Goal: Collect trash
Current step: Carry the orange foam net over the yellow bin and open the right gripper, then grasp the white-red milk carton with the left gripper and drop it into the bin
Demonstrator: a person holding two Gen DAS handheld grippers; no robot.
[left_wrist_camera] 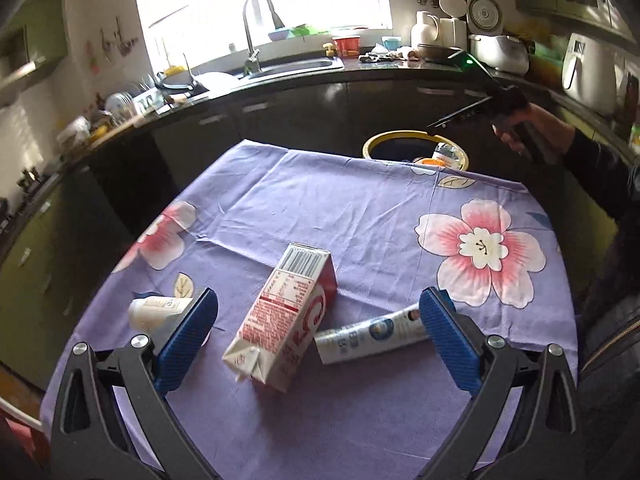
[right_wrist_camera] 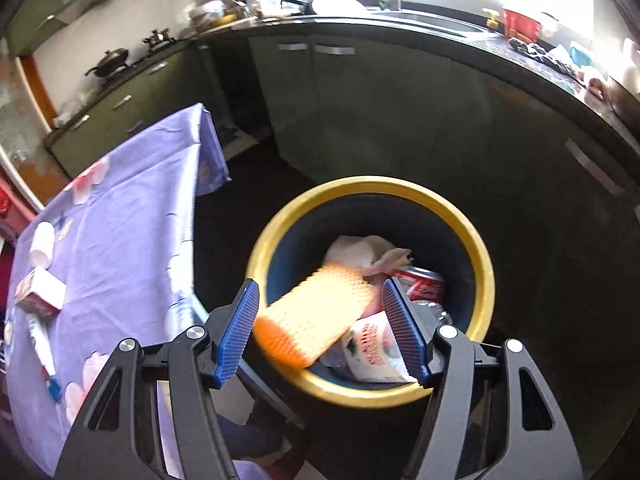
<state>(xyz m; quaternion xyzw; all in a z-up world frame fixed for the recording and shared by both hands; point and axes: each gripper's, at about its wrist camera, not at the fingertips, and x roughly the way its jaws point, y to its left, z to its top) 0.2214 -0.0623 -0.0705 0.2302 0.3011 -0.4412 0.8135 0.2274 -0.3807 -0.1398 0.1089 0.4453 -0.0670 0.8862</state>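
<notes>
Right claw (right_wrist_camera: 320,330) gapes over the bin (right_wrist_camera: 486,276), a blurred orange net sleeve (right_wrist_camera: 316,316) seemingly loose between its pads.

Flowered purple tablecloth (left_wrist_camera: 360,208) under carton (left_wrist_camera: 280,316), tube (left_wrist_camera: 368,338), cup (left_wrist_camera: 156,310).

Three pieces of trash on the table: one carton (left_wrist_camera: 282,316) between the left tongs' tips, one tube (left_wrist_camera: 368,334) by their right tip, one paper cup (left_wrist_camera: 158,312) by their left; one bin (right_wrist_camera: 486,264) beneath the right tongs
</notes>
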